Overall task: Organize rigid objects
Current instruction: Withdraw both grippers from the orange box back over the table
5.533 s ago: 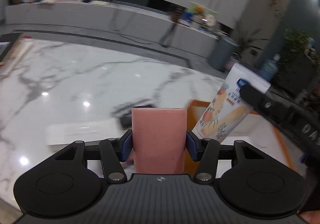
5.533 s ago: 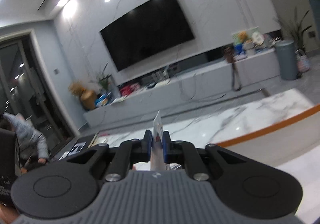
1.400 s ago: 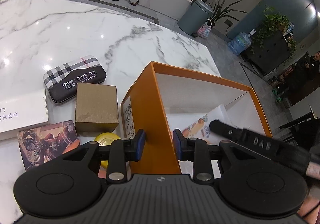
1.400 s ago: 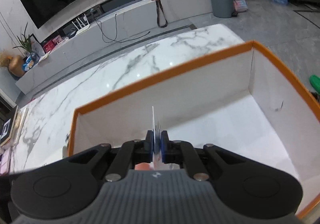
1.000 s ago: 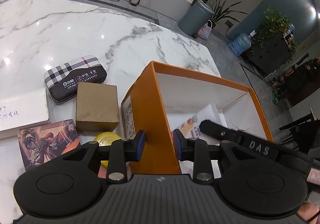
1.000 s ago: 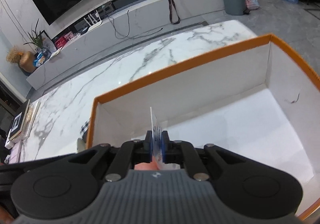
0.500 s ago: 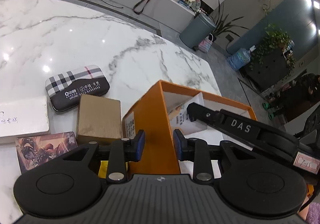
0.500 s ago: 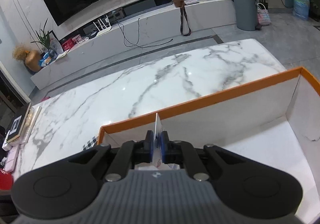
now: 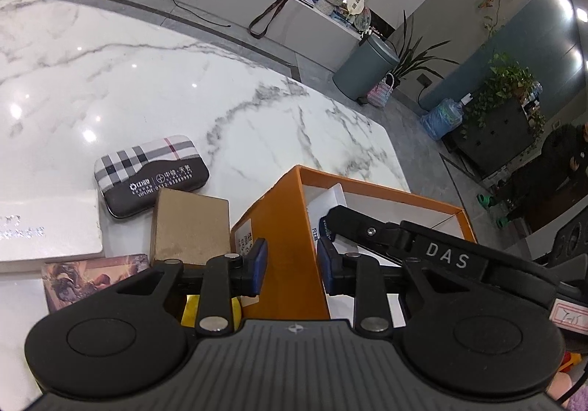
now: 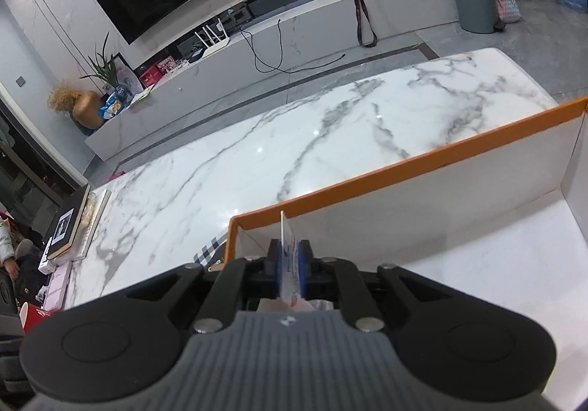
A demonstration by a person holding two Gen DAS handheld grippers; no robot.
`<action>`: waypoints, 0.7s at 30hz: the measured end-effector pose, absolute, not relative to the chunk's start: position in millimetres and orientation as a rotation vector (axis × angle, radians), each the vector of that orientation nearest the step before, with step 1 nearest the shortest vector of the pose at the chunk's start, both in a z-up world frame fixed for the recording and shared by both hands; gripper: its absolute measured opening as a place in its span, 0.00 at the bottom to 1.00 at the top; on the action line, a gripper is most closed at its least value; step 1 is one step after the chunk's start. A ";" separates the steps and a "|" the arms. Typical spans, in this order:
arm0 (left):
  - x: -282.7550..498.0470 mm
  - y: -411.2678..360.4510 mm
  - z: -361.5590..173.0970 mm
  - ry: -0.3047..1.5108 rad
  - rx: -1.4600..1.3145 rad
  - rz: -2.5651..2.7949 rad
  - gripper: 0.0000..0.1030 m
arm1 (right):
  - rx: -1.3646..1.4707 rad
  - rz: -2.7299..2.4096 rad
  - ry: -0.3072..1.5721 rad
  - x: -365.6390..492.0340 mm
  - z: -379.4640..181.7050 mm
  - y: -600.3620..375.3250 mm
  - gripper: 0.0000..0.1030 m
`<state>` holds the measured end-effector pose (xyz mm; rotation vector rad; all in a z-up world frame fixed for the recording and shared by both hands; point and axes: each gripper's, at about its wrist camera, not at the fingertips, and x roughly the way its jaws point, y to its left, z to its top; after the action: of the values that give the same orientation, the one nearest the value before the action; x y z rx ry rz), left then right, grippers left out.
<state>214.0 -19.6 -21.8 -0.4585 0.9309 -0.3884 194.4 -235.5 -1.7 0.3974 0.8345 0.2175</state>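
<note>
An open orange box [image 9: 382,187] with a white inside stands on the marble table [image 9: 147,80]. My left gripper [image 9: 292,256] straddles its near left wall, one pad outside and one inside, shut on the wall. My right gripper [image 10: 289,253] reaches into the box's [image 10: 404,172] near left corner. Its jaws are opening a little, with the thin white packet with blue print [image 10: 288,264] upright between the pads, which still touch it. From the left wrist, the right gripper [image 9: 332,218] and the packet [image 9: 316,231] sit just inside the wall. Something pink [image 10: 272,304] shows under the jaws.
Left of the box lie a plaid case [image 9: 150,172], a brown carton [image 9: 189,223], a white box [image 9: 44,227], a picture card box [image 9: 92,275] and a yellow thing [image 9: 191,308]. Books [image 10: 70,223] lie at the table's far left end. A person [image 9: 566,154] sits off to the right.
The right gripper has drawn back with the packet toward the box's near left corner, and both views have tipped up. The left gripper stays on the wall.
</note>
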 end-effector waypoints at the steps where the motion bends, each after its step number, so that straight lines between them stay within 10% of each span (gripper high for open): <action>1: 213.6 -19.4 -20.0 0.933 -0.451 -0.385 0.32 | 0.396 0.219 0.832 192.9 0.1 -235.4 0.10; 21: 154.2 73.2 47.0 0.824 -0.232 -0.278 0.32 | 0.211 0.428 0.775 147.2 39.7 -141.7 0.28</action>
<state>154.2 73.2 47.0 -0.2317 0.8239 -0.2782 147.2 -141.7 39.7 0.2111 0.7750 0.4280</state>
